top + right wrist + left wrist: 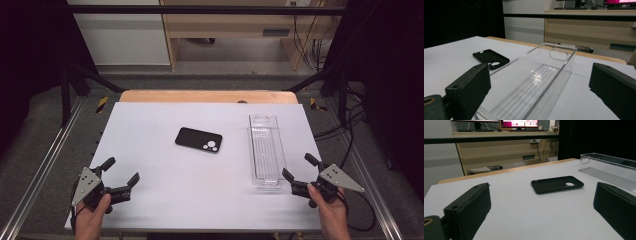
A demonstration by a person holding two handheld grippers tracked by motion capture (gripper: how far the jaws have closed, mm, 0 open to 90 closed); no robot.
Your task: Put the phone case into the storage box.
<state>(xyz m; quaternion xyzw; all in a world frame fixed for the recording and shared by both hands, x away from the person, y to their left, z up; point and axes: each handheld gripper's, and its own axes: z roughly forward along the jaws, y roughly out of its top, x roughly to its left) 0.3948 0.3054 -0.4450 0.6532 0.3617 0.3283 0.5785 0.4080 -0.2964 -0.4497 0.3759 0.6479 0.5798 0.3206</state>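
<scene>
1. While both hands rest at the near edge of the desk (165,205), the left tongs (121,171) stand spread with nothing between them, low over the near left part of the white top.
2. Right tongs (299,166) are likewise spread and pinch nothing; they sit at the near right, just beside the near end of the clear tray (265,150).
3. That tray is the one container on the desk: a long, narrow, see-through box with a ribbed floor, running near to far on the right side. It holds nothing.
4. In the right gripper view the tray (536,85) lies between the two black jaws, farther off, with a handle cut-out at its far end.
5. One black phone case (198,139) lies flat near the middle of the desk, left of the tray and well apart from it, outside any container.
6. Count: two tongs, one tray, one phone case.
</scene>
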